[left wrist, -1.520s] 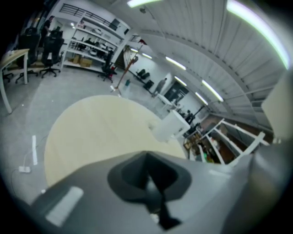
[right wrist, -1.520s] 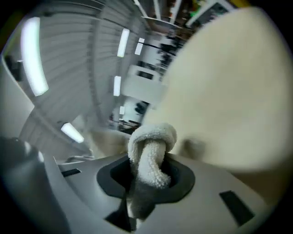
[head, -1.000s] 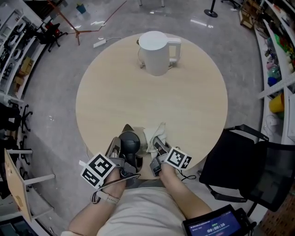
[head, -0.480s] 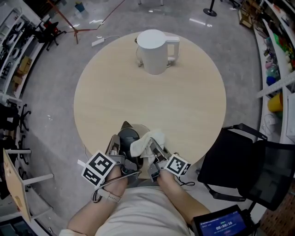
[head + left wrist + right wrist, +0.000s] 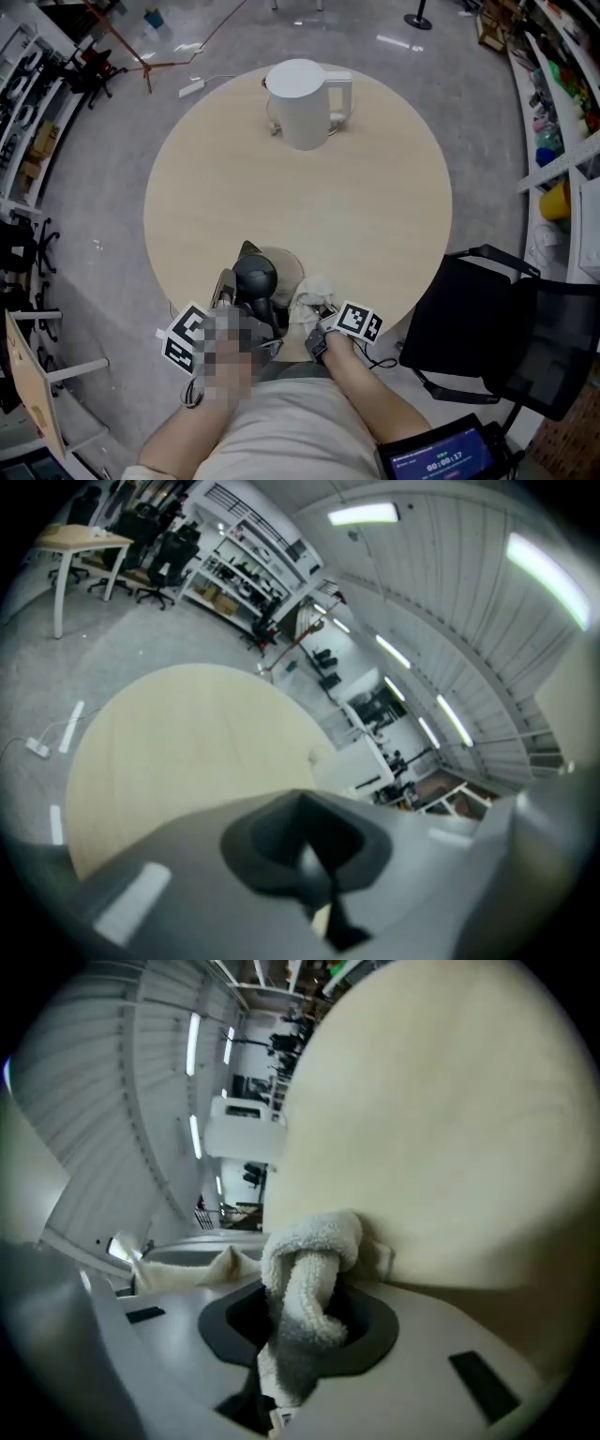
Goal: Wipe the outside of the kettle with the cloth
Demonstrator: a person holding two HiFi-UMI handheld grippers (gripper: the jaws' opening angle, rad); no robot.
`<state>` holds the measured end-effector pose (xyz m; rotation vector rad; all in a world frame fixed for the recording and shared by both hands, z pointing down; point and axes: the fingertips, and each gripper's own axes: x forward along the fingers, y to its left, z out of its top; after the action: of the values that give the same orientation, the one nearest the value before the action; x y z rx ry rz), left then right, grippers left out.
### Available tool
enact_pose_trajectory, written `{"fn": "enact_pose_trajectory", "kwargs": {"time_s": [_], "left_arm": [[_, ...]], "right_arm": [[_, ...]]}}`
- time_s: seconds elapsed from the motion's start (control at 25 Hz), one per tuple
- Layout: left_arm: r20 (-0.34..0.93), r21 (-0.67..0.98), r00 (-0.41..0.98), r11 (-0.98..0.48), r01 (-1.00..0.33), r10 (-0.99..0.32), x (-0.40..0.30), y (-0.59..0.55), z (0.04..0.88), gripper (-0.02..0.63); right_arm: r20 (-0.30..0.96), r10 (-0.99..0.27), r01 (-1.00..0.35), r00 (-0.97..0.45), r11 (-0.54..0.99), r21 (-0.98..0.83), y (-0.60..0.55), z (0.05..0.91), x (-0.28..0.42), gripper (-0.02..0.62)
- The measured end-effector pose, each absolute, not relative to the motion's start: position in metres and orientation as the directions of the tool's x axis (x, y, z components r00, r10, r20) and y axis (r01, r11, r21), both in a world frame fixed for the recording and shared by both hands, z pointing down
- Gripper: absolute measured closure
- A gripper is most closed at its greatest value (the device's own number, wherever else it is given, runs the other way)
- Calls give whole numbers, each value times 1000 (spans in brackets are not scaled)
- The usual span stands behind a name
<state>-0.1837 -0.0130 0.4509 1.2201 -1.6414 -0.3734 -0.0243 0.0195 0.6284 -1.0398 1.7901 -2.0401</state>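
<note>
The white kettle [image 5: 300,103] stands upright at the far side of the round wooden table [image 5: 375,206], handle to the right. A white terry cloth [image 5: 311,294] is bunched at the near edge, and my right gripper [image 5: 315,307] is shut on it. In the right gripper view the cloth [image 5: 307,1269] curls up out of the closed jaws of the right gripper [image 5: 298,1340]. Just left of it, my left gripper [image 5: 246,258] rests over the near edge, shut with nothing in it. In the left gripper view the left gripper [image 5: 317,878] points toward the distant kettle [image 5: 361,761]. Both grippers are far from the kettle.
A black chair [image 5: 506,319] stands close to the table's right side. Shelving and office chairs line the left wall [image 5: 28,112]. A power strip and cable [image 5: 199,86] lie on the floor behind the table. A tablet screen [image 5: 439,457] shows at the bottom right.
The right gripper has drawn back toward the near edge with the cloth, which now sits lower and more bunched. The left gripper has barely moved.
</note>
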Motion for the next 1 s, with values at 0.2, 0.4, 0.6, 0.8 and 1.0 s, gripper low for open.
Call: {"fn": "enact_pose_trajectory", "kwargs": {"time_s": [0.2, 0.4, 0.6, 0.8, 1.0], "left_arm": [[514, 742, 40, 421, -521, -857, -178, -21, 448, 615], [510, 744, 23, 428, -513, -860, -183, -22, 449, 614], [506, 745, 18, 426, -514, -862, -186, -26, 452, 614], [510, 749, 95, 388, -536, -855, -184, -35, 456, 612], [508, 817, 248, 370, -443, -825, -193, -4, 476, 611]], "right_arm": [[37, -557, -150, -830, 158, -976, 22, 505, -49, 488], [307, -433, -271, -847, -145, -952, 43, 631, -47, 488], [118, -438, -207, -891, 160, -965, 26, 546, -60, 488], [310, -376, -318, -873, -44, -947, 33, 627, -43, 488], [35, -487, -342, -873, 558, -756, -41, 437, -45, 488]]}}
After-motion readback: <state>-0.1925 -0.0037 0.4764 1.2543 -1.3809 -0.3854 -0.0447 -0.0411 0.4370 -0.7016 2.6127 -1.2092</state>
